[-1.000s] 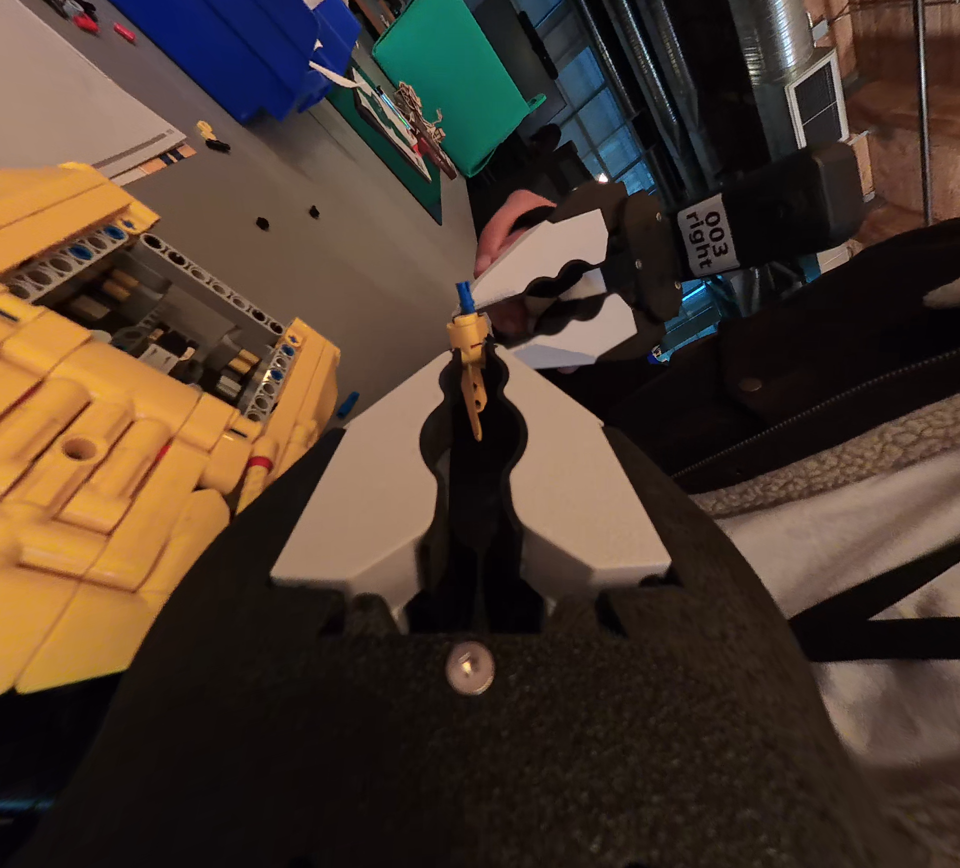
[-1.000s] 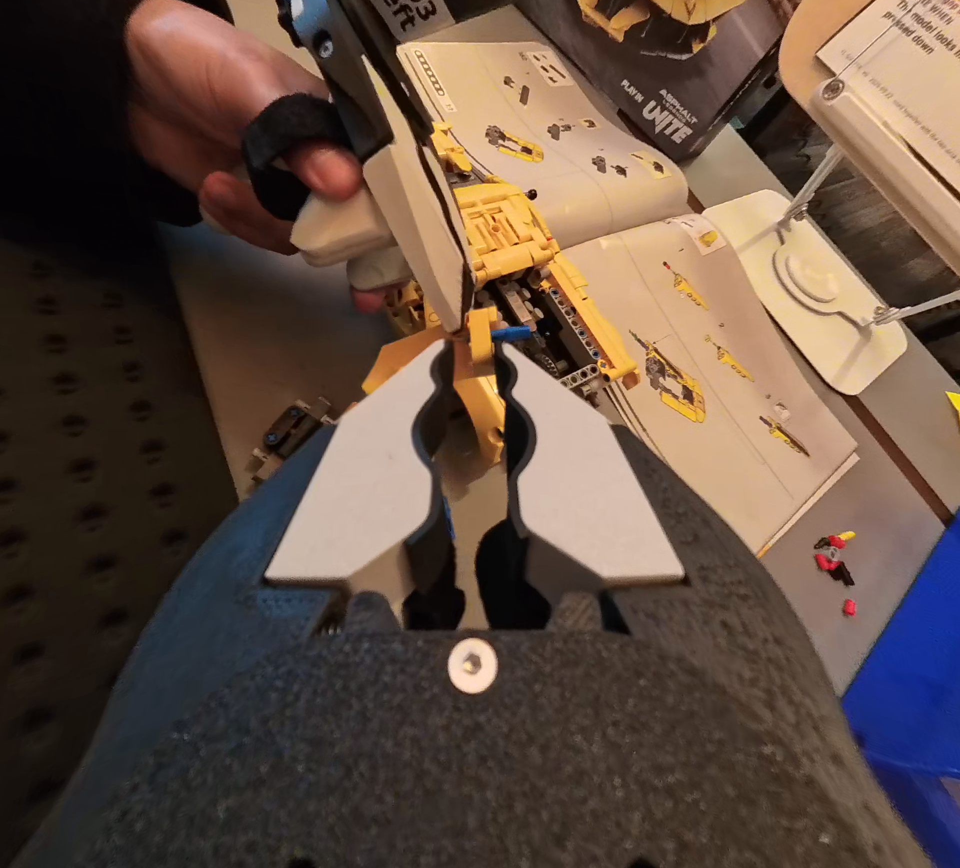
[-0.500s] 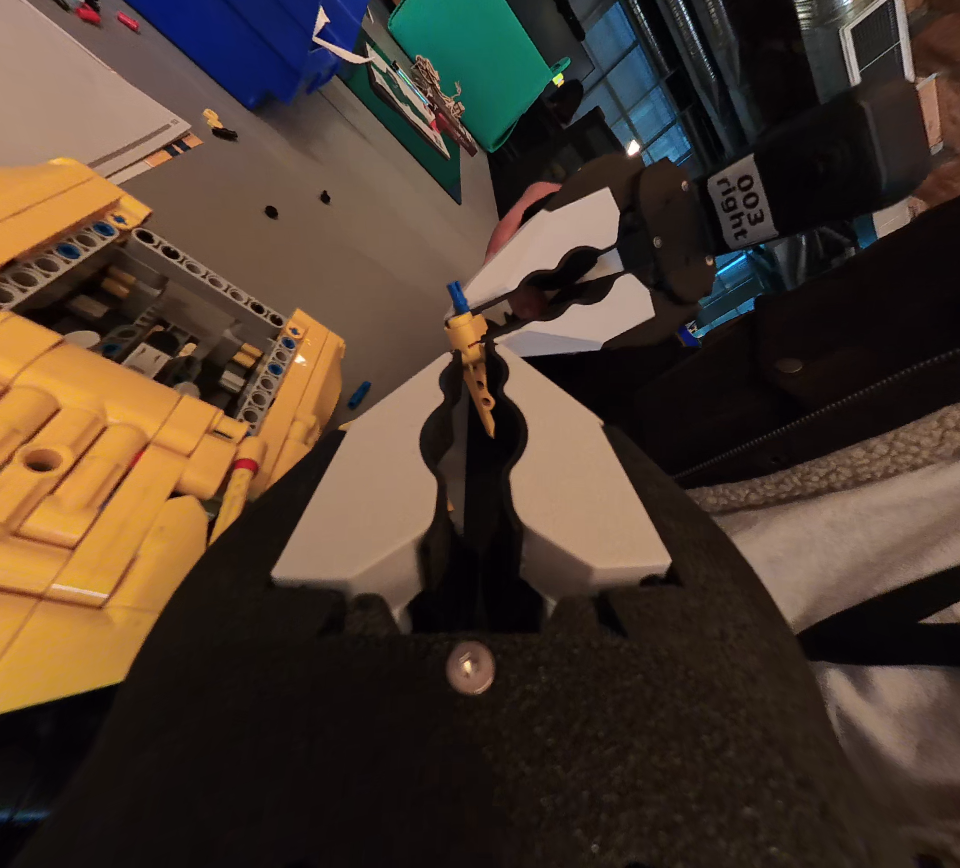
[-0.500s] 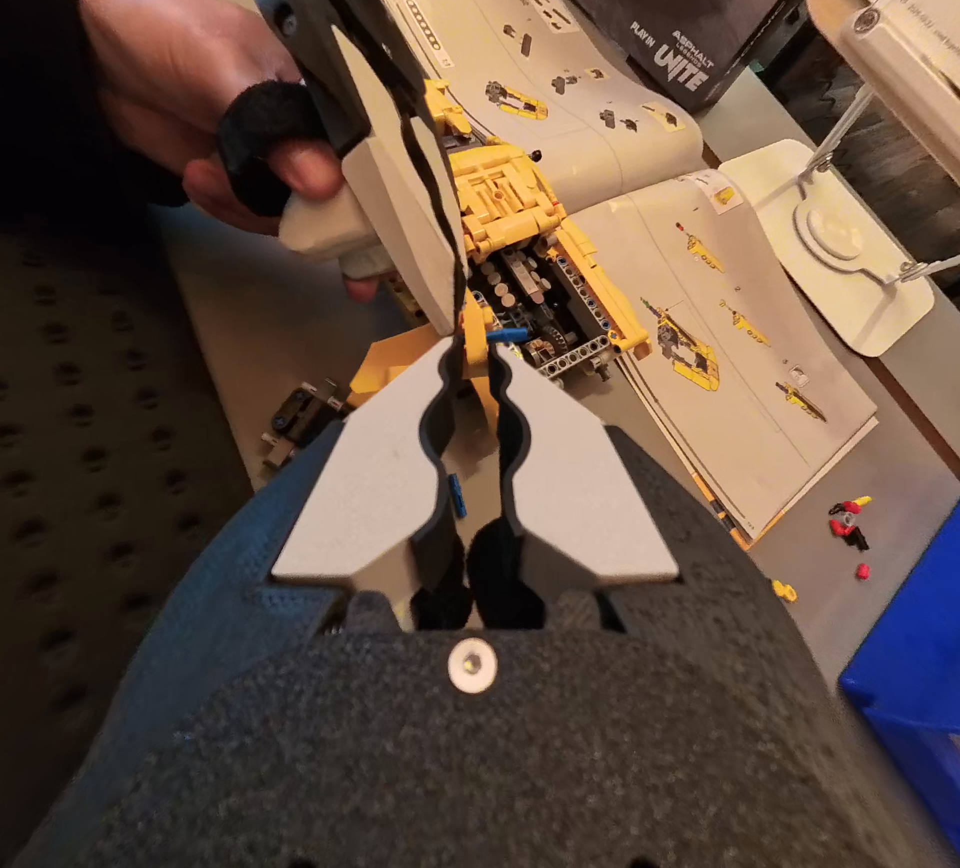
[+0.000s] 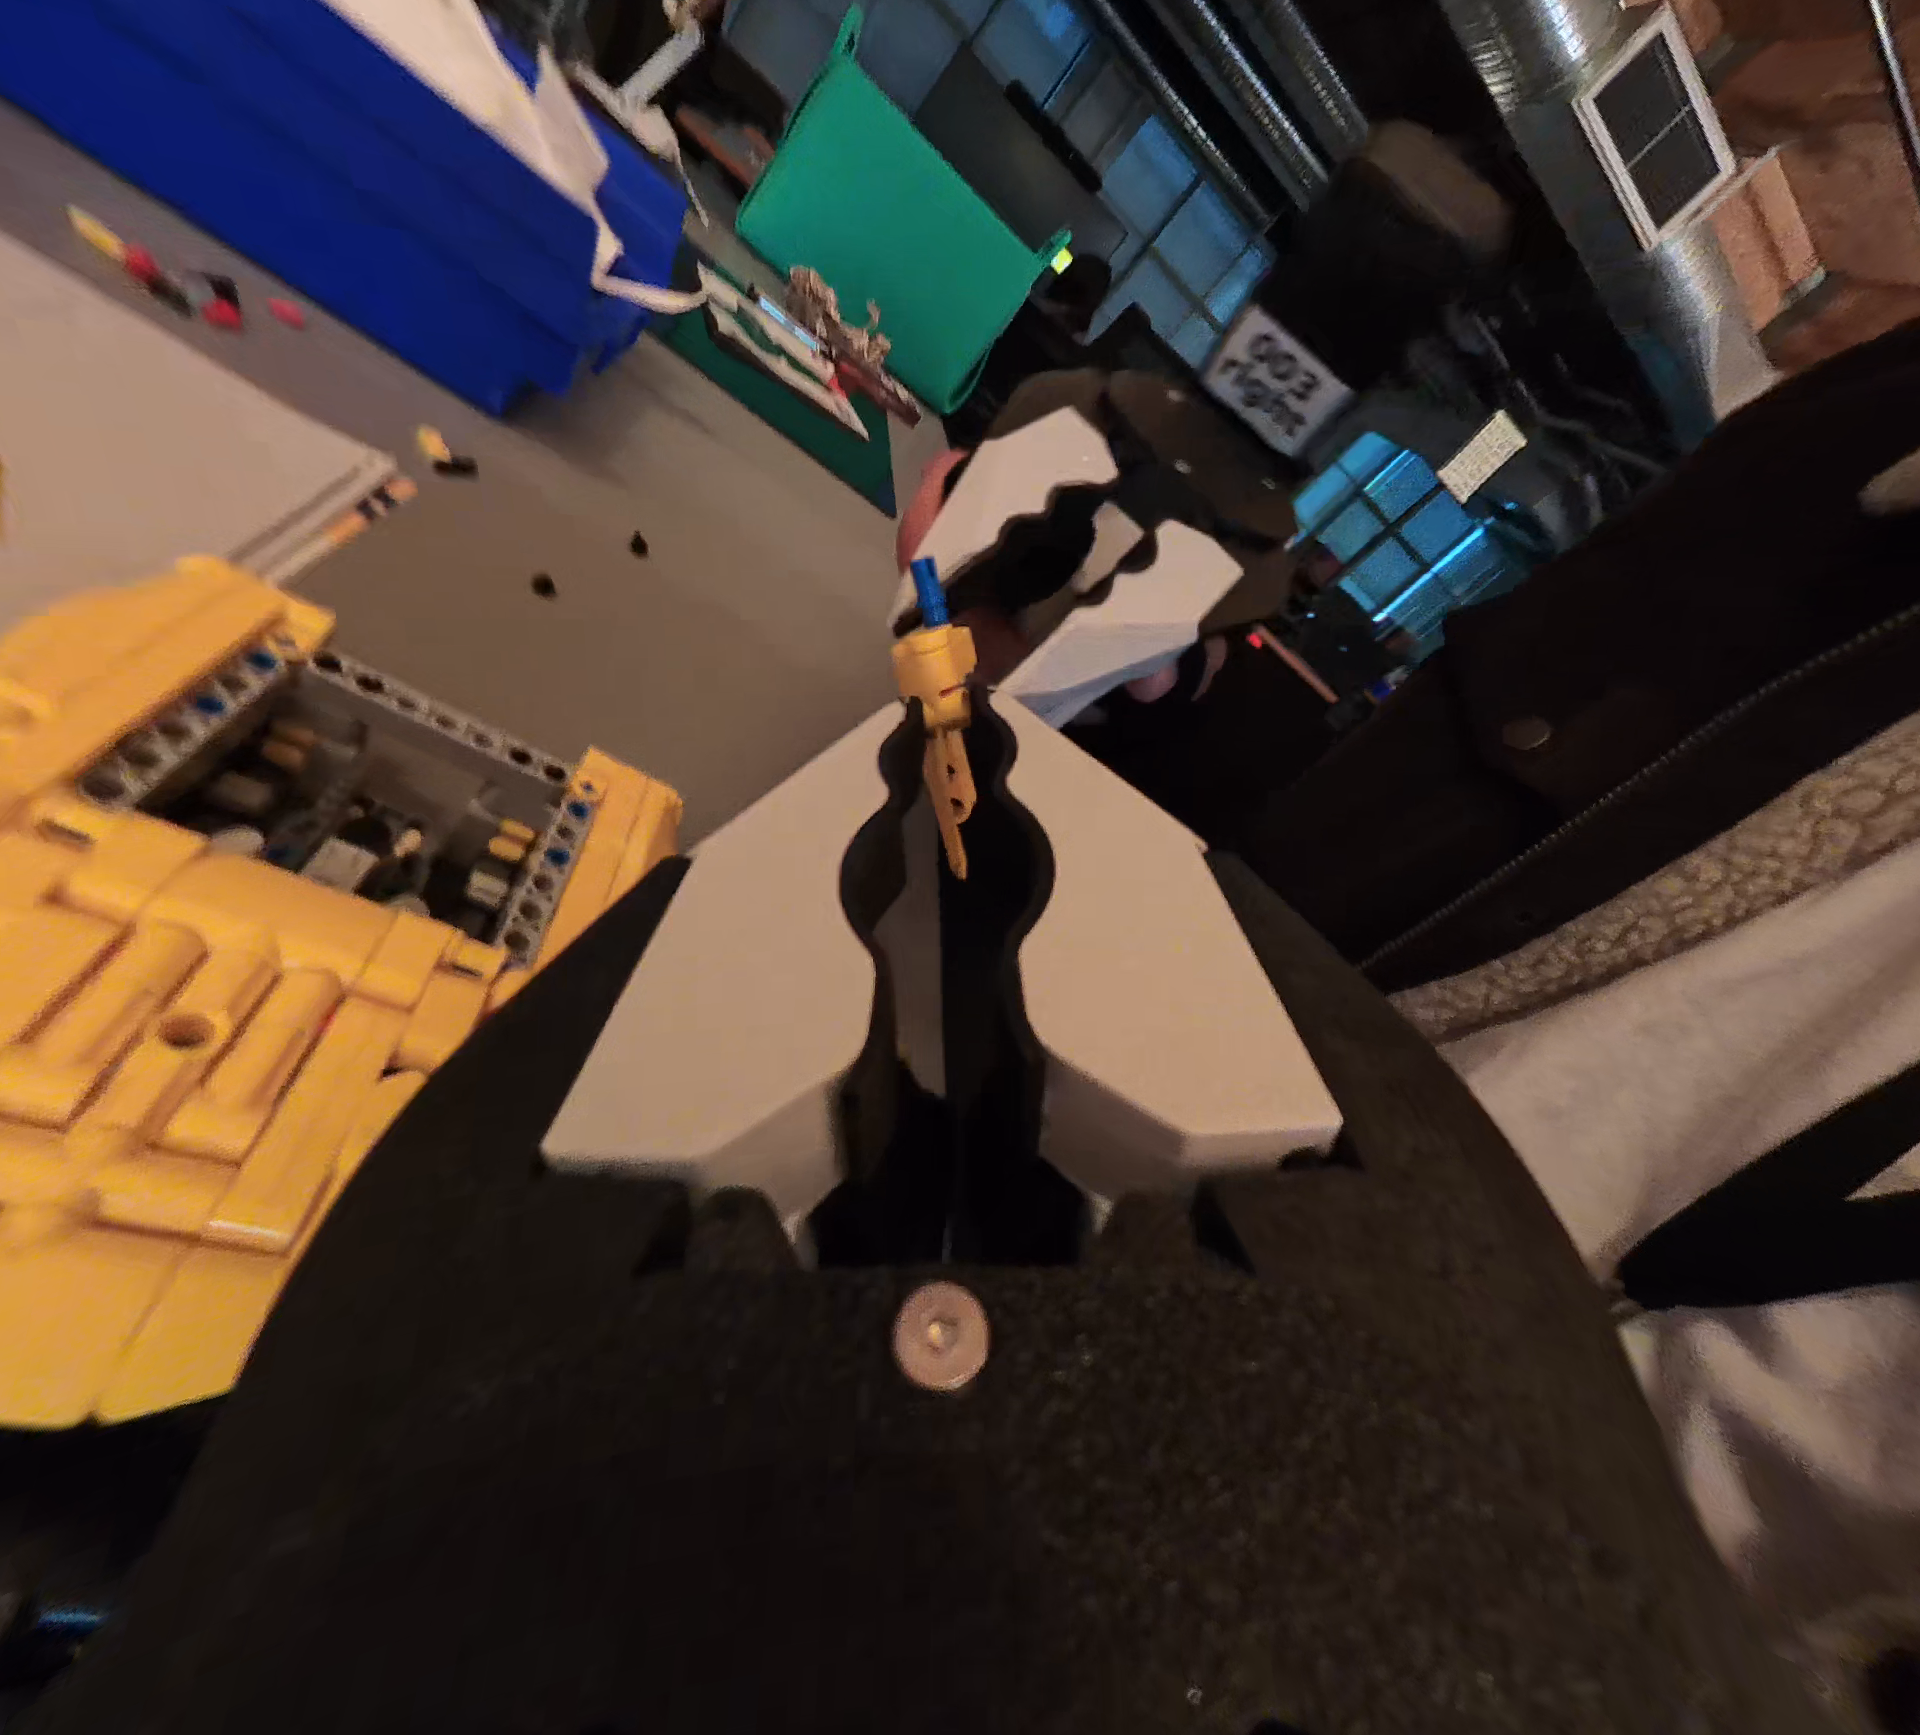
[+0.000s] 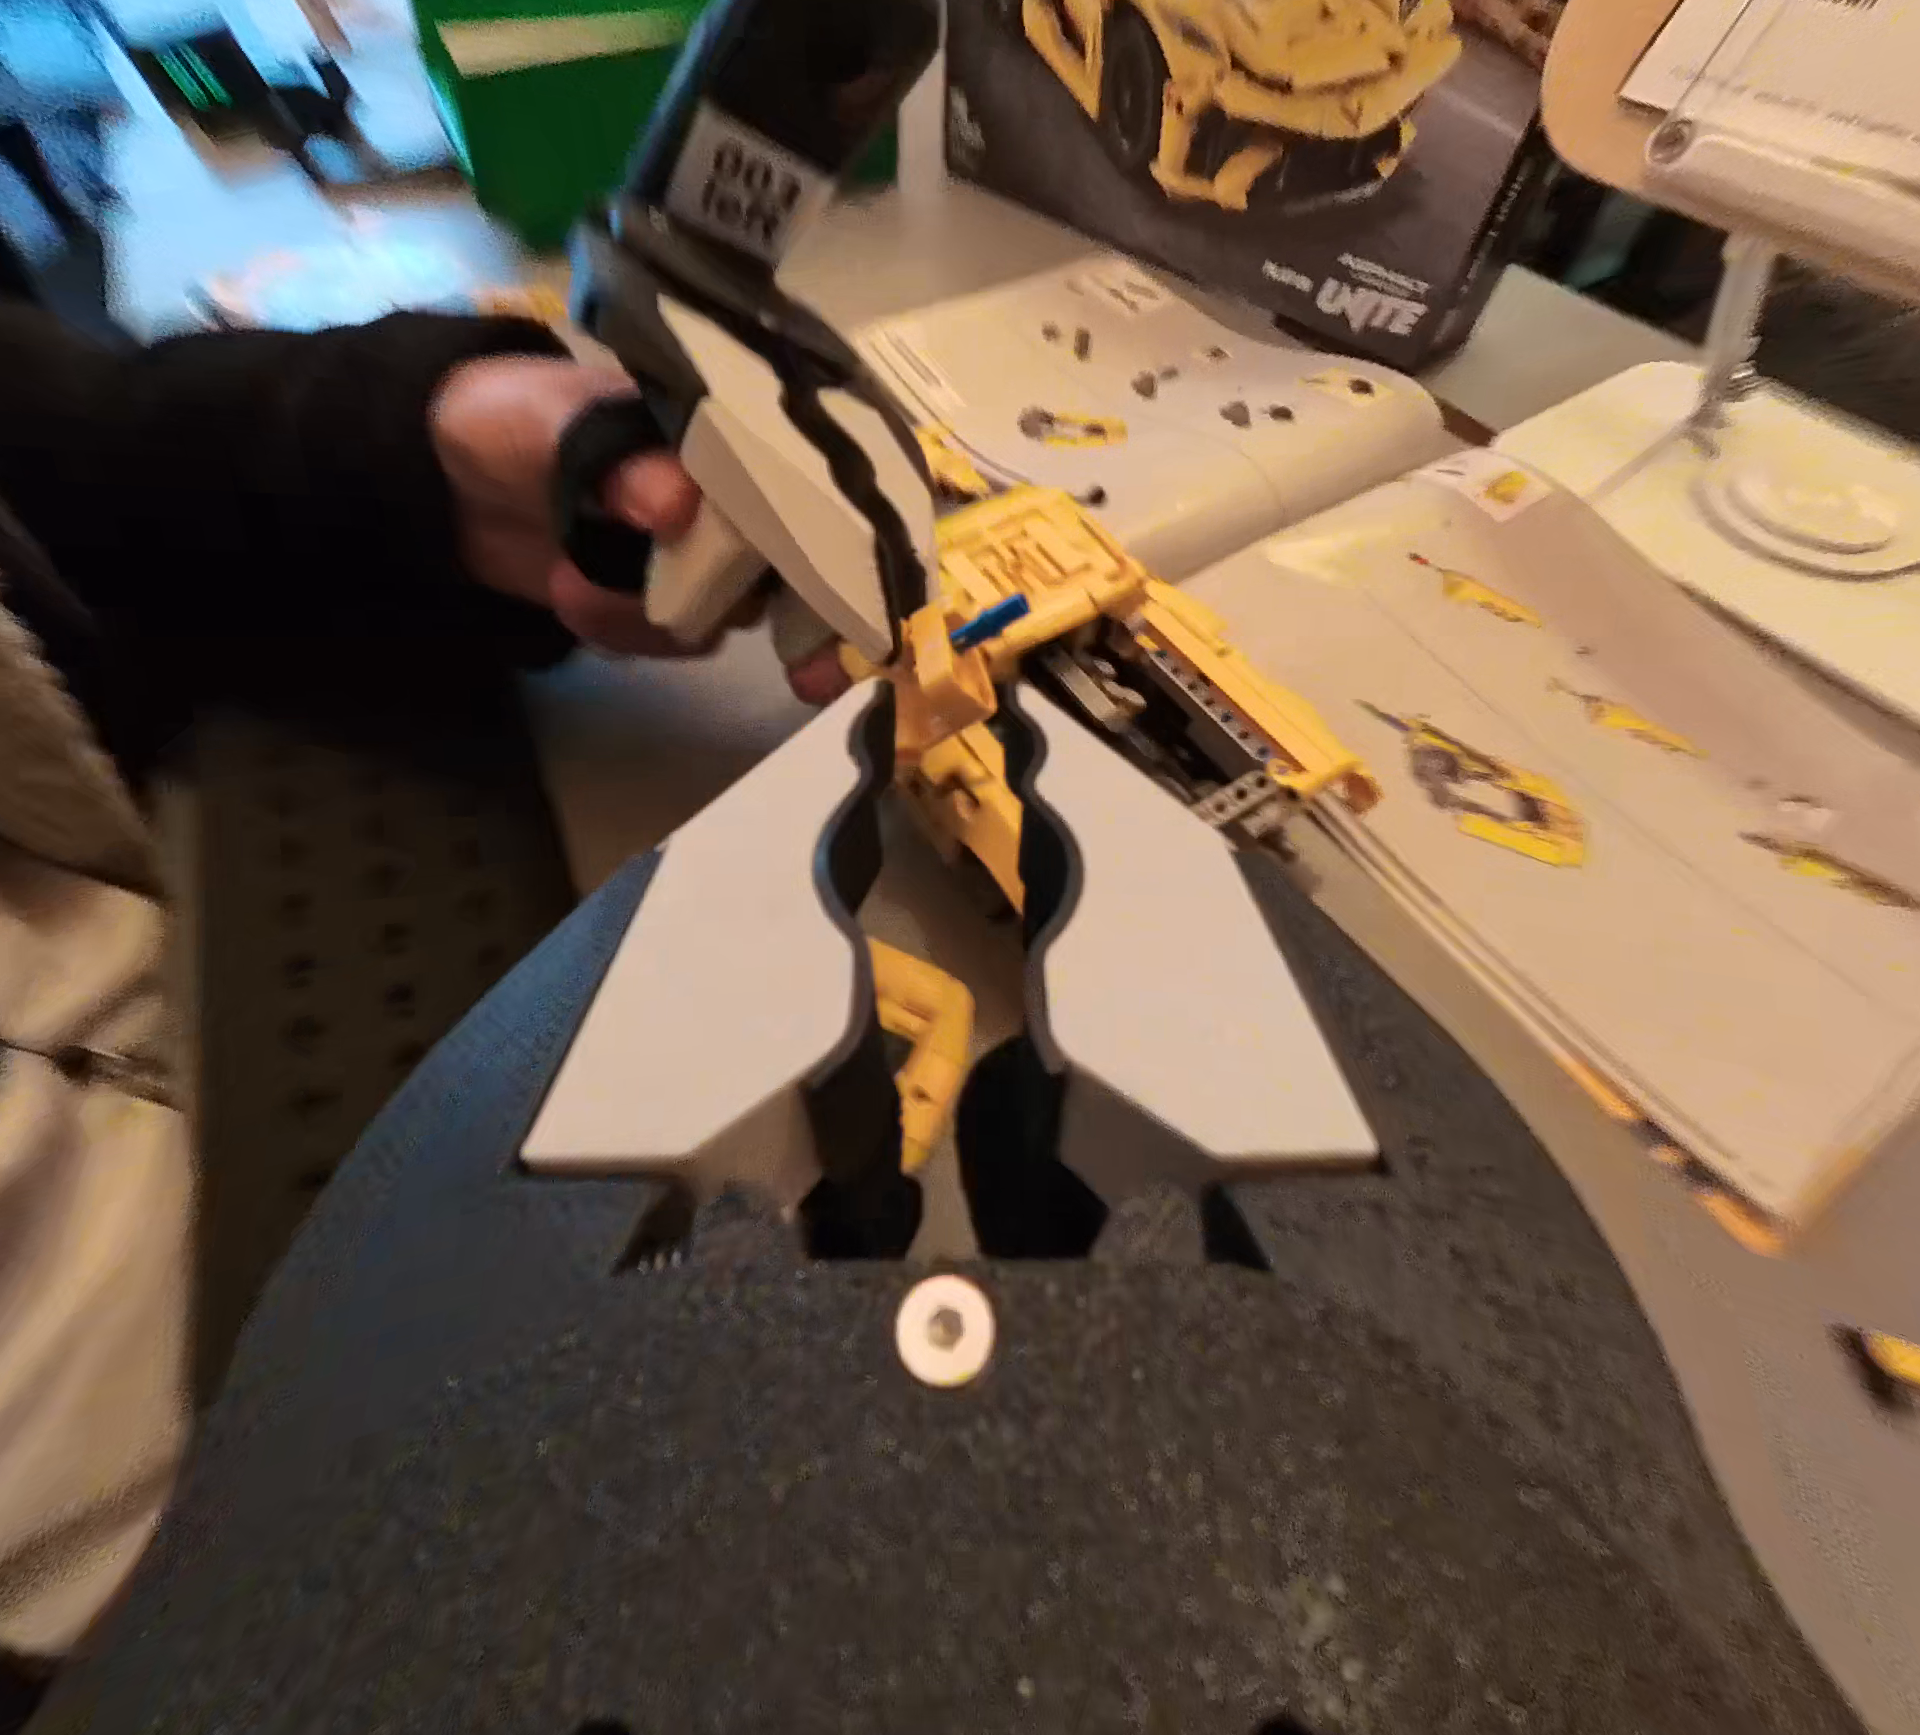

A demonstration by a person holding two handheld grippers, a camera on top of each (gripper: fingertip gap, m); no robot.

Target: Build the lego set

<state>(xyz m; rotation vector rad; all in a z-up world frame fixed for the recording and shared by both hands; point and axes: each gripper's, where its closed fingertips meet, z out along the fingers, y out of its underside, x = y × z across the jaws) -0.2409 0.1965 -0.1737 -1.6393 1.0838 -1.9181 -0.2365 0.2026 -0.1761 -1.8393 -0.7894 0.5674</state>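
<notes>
Resting across the middle of the grey tabletop (image 5: 665,646): the half-built yellow car model (image 5: 208,1010), open top up with its grey beams and gears exposed, probably kept that way so new parts can drop in. Lying open beside it toward the right edge, an instruction booklet (image 6: 1558,854), pages up for checking steps. Standing behind that at the far edge, the set's dark box (image 6: 1247,75), its car picture facing the builder as a reference; carries brand print, not copied here. Parked at the far corner, a blue bin (image 5: 260,127) and a green one (image 5: 883,231). Propped on a white stand (image 6: 1766,490) at the right edge, a printed sheet, wording left out.

Held up in the air above the model, clear of the tabletop: the left gripper (image 5: 940,719), clamped tight on a small yellow sub-assembly (image 5: 935,662), so that the end with the pin sticks out past the tips. Coming in from the opposite side, the right gripper (image 6: 940,714), jaws narrow and set either side of that same piece; cannot tell whether pinching or only bracketing. Bearing white number-and-side stickers on both tool bodies.

Poking out of the held piece, a blue pin (image 6: 987,620), likely being seated or about to be pushed home. Scattered near the blue bin, a few red and black loose parts (image 5: 197,293).
</notes>
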